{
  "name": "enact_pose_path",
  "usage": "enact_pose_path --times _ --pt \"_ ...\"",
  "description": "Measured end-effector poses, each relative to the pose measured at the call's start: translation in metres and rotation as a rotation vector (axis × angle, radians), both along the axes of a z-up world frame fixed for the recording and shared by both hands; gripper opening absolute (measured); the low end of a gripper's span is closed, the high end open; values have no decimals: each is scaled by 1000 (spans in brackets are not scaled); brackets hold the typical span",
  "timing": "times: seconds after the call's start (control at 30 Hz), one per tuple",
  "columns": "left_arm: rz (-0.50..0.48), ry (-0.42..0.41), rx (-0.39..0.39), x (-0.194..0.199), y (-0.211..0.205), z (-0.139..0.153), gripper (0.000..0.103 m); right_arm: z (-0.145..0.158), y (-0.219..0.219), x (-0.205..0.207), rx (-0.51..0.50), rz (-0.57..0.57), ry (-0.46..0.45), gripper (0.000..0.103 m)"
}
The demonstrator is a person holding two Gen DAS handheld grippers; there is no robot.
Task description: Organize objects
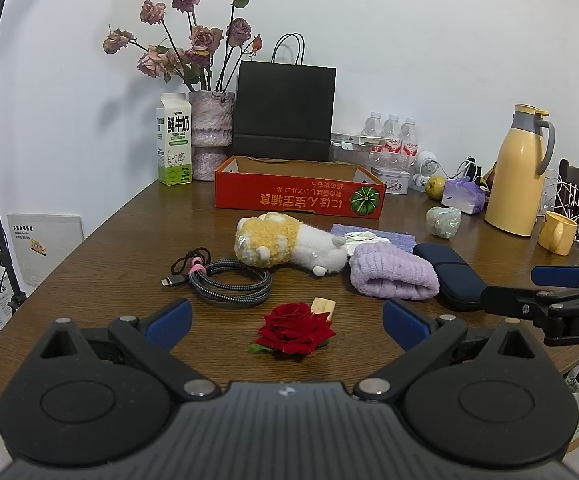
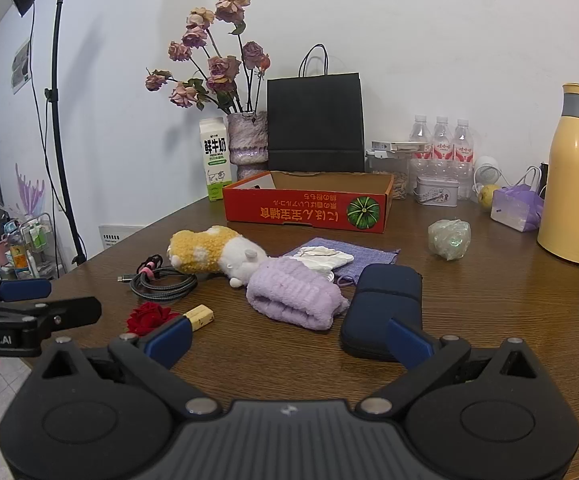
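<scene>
Both grippers are held wide open above the near edge of the brown wooden table (image 1: 109, 240), nothing gripped in either. The left gripper (image 1: 287, 318) is pointed at the red fabric rose (image 1: 294, 328), which lies just beside a small pale wooden block (image 1: 323, 305). The right gripper (image 2: 289, 338) is aimed between the rolled lilac fluffy towel (image 2: 295, 294) and the dark navy zip pouch (image 2: 385, 300).

Further back, a coiled grey braided cable (image 1: 233, 282) is seen touching a yellow-and-white plush toy (image 1: 285, 246). The open red cardboard box with a pumpkin print (image 1: 301, 196) is parked behind everything, in front of a black paper bag (image 1: 285, 110).
</scene>
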State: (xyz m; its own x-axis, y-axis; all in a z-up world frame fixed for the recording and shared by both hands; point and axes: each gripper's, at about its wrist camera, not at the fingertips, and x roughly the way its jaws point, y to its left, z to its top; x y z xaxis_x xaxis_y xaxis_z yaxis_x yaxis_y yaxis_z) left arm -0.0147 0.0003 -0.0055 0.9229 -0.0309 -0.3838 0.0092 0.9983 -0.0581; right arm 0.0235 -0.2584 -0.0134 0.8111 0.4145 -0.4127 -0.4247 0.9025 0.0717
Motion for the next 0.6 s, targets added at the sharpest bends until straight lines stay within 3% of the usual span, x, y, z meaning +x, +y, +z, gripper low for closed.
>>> enact_pose_path --times 0.6 --pt "-3 2 1 -1 0 1 103 0 0 0 0 1 -2 103"
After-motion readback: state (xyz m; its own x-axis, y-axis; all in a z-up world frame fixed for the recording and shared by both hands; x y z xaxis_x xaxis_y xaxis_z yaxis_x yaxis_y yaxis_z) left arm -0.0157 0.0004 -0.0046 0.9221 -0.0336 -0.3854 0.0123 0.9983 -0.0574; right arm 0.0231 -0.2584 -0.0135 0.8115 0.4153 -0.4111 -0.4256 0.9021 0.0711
